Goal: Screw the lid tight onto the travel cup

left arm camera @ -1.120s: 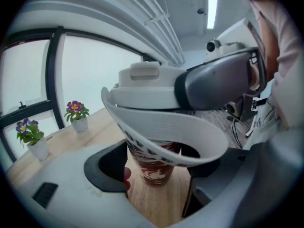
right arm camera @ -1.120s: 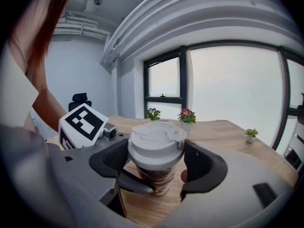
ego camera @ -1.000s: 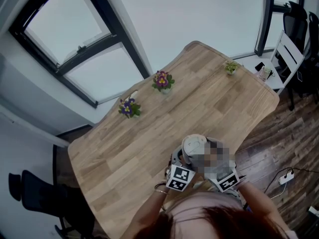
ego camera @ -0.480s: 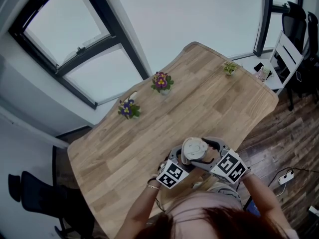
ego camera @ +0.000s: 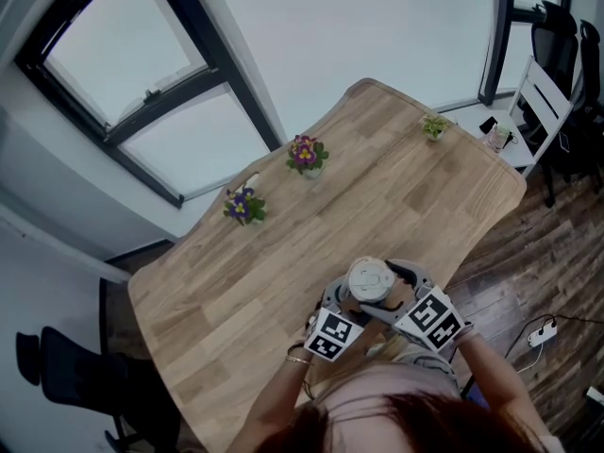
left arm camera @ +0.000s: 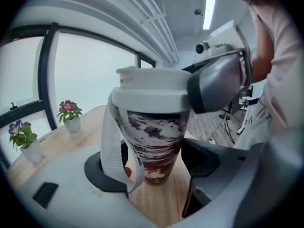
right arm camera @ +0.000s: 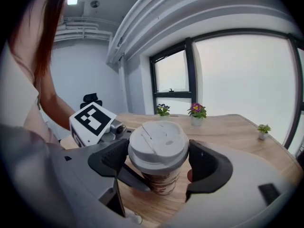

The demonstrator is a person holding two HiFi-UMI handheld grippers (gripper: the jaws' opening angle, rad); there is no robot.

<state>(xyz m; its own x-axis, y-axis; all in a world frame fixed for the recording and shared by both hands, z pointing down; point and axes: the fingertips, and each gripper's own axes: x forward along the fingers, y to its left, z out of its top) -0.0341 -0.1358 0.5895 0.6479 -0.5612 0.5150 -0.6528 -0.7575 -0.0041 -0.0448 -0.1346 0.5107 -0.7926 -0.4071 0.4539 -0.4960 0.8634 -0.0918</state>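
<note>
Atop the travel cup [left arm camera: 154, 146], the lid [left arm camera: 152, 93]

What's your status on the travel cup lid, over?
Left tool clamps travel cup, standing on table. Right tool clamps lid, seated on cup. Strap dangles beside left tool.

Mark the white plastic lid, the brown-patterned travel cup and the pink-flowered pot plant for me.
white plastic lid [right arm camera: 159, 139]: right gripper view, flat top.
brown-patterned travel cup [left arm camera: 154, 144]: left gripper view, side wall.
pink-flowered pot plant [right arm camera: 196, 110]: right gripper view, blossoms.
</note>
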